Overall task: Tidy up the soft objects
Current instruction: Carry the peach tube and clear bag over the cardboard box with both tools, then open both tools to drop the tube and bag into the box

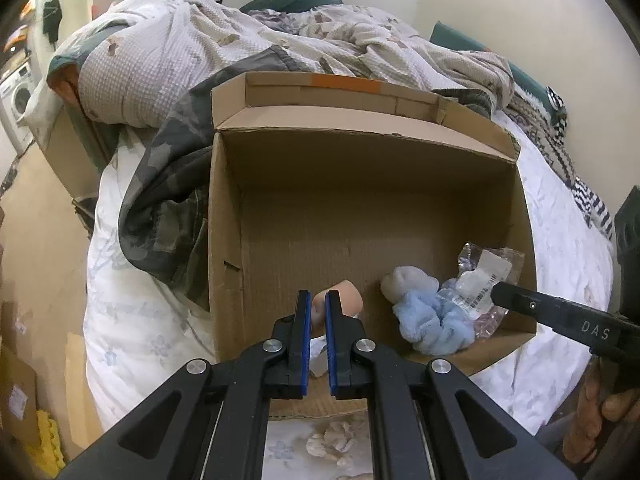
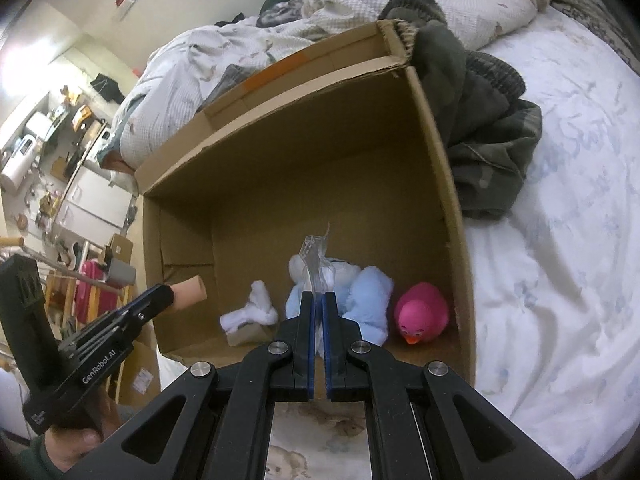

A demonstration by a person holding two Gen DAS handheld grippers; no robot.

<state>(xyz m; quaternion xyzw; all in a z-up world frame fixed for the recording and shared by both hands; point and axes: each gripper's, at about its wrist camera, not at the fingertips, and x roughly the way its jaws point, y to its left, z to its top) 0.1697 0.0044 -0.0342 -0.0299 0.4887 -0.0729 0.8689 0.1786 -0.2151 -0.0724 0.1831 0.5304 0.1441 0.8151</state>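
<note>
On the bed's white sheet (image 2: 560, 240) sits an open cardboard box (image 1: 224, 240), most of its floor bare toward the far wall. Along its near edge lie a pink duck (image 2: 422, 314), a blue plush (image 2: 370, 300) and a white cloth (image 2: 256, 310). Above that edge, the left gripper (image 1: 318, 312) is clenched on a peach roll (image 1: 344, 294) (seemingly foam). The right gripper (image 2: 319, 312), angled downward, pinches a clear plastic packet (image 2: 316, 258) over the plush.
</note>
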